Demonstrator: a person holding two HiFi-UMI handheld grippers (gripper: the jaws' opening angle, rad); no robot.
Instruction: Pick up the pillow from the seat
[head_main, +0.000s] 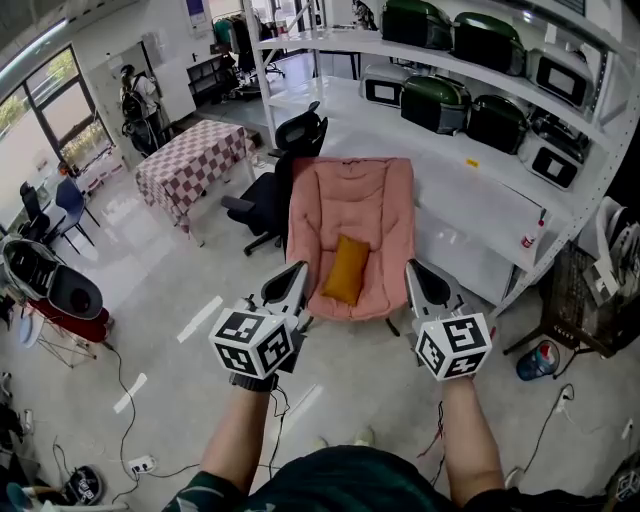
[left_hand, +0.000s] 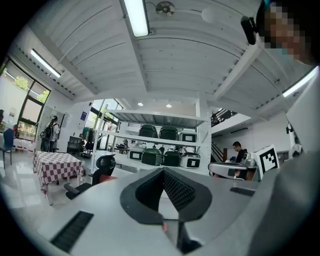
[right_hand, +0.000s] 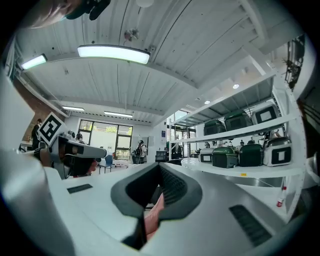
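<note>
A mustard-yellow pillow (head_main: 346, 270) lies on the seat of a pink padded chair (head_main: 352, 205) in the head view. My left gripper (head_main: 297, 277) hovers in front of the chair's left front corner, its jaws shut and empty. My right gripper (head_main: 419, 275) is held level with it off the chair's right front corner, also shut on nothing. Both point toward the chair, and the pillow sits between and just beyond them. In the left gripper view the left gripper (left_hand: 164, 172) shows its pads pressed together. The right gripper (right_hand: 159, 170) looks the same in its own view, with a sliver of pink below.
A black office chair (head_main: 285, 150) stands behind the pink chair. A white shelf rack (head_main: 470, 160) with green and white appliances runs along the right. A checked-cloth table (head_main: 195, 160) is at back left. Cables (head_main: 130, 400) cross the floor, and a bottle (head_main: 538, 358) stands at right.
</note>
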